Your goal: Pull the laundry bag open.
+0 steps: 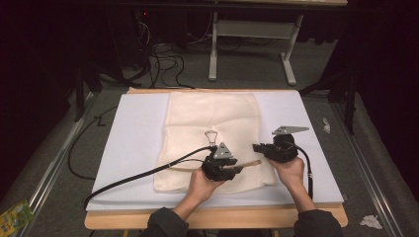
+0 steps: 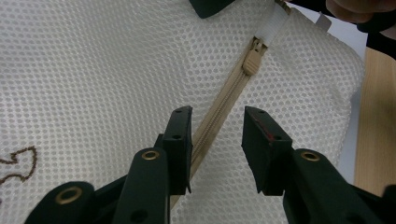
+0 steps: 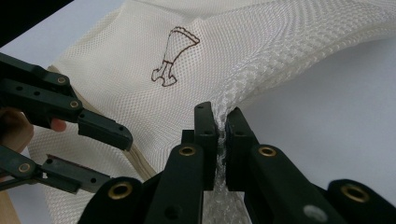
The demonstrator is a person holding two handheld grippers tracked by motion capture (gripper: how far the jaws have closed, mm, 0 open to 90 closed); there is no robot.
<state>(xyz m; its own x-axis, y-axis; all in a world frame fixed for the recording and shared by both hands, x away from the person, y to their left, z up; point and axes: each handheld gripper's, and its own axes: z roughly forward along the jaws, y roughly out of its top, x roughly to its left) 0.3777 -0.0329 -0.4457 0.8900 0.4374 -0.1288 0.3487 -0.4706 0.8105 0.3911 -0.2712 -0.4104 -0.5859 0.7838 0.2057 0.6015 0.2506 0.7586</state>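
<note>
The mesh bag (image 1: 215, 140) lies flat in the middle of the bench (image 1: 217, 217), on a white sheet (image 1: 133, 143) that covers most of the wooden top. It is cream netting, a fine grid of small round holes, roughly rectangular, with a thin brown outline drawing (image 3: 173, 56) stitched on its face. A tan zip (image 2: 219, 109) runs along its near edge, its teeth closed up to a small beige slider (image 2: 252, 60) that sits close to the bag's corner.

The left gripper (image 2: 217, 135) hovers over the zip with its jaws partly open; the zip tape runs between them, and the pads do not press on it. The right gripper (image 3: 221, 140) has its jaws closed tight on the near right edge of the bag, where the netting bunches into a raised fold.

The two grippers are close together at the bag's near edge. Bare white sheet lies to the left and right of the bag, with a strip of bare wood in front.
</note>
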